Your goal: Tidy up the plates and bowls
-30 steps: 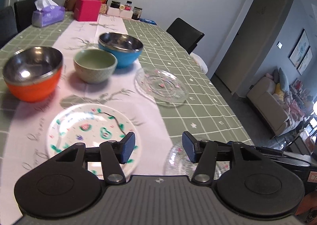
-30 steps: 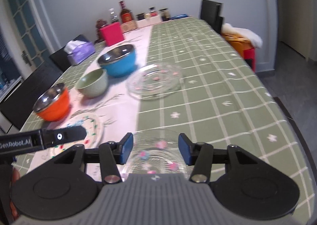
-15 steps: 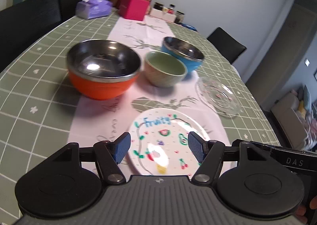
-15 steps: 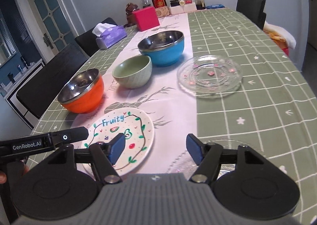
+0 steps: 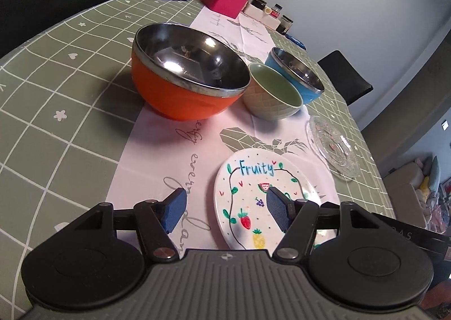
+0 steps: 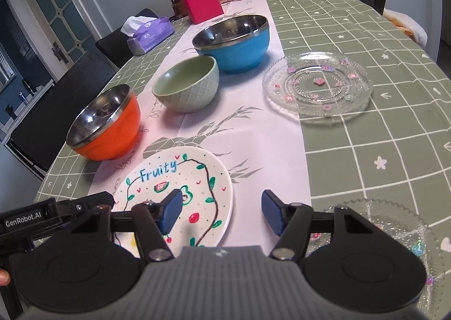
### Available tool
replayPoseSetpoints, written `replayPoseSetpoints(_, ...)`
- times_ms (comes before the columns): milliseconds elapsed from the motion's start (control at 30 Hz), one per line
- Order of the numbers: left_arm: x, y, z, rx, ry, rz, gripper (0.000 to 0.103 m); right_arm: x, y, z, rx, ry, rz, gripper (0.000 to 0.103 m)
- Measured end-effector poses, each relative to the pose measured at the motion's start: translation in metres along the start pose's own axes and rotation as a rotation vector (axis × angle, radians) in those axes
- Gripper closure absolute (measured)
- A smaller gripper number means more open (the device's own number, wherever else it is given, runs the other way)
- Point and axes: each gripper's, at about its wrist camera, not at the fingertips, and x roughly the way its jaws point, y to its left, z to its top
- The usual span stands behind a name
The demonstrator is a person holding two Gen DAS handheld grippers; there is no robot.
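Green-checked bench (image 6: pixel 366 128) carries every bowl and plate apart, nothing stacked; both grippers' jaws, empty, are closing above the painted plate (image 6: pixel 180 179) at lower frame.

Three bowls (image 6: pixel 187 84) behind painted plate (image 6: pixel 180 179)

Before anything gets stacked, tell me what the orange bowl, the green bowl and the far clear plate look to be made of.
Orange bowl: likely stainless steel inside, mirror-bright with reflections, and a matte orange shell, perhaps plastic. Green bowl: probably glazed ceramic, thick rim, soft sheen, embossed diamond pattern outside. Clear plate: pressed glass by the look, see-through with beaded rings and small pink flowers; clear plastic cannot be ruled out.
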Motion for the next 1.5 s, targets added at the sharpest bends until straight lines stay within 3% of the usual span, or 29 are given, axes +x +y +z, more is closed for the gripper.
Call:
replayPoseSetpoints(167, 0.004, 0.008, -0.001, -0.048, 0.012, -0.030, 0.045, 0.006, -0.007, -0.001, 0.032, 0.017, 0.017, 0.057)
replayPoseSetpoints(300, 0.007, 0.012, 0.000, -0.071, 0.028, -0.046, 0.067, 0.008, -0.011, 0.000, 0.062, 0.029, 0.043, 0.067)
replayPoseSetpoints(367, 0.009, 0.013, 0.000, -0.077, 0.033, -0.055, 0.072, 0.010, -0.013, -0.001, 0.076, 0.036, 0.066, 0.077)
replayPoseSetpoints(533, 0.010, 0.013, -0.001, -0.080, 0.038, -0.054, 0.086, 0.010, -0.016, -0.002, 0.101, 0.040, 0.080, 0.085)
replayPoseSetpoints(667, 0.010, 0.013, -0.001, -0.088, 0.036, -0.047, 0.088, 0.011, -0.020, -0.003, 0.124, 0.037, 0.084, 0.092)
replayPoseSetpoints(1067, 0.006, 0.005, -0.002, -0.062, 0.021, -0.015, 0.089, 0.004, -0.018, -0.003, 0.115, 0.012, 0.083, 0.095)
replayPoseSetpoints(1500, -0.016, -0.029, 0.001, -0.009, -0.006, -0.071, 0.089, -0.038, -0.029, -0.006, 0.170, -0.032, 0.080, 0.095)
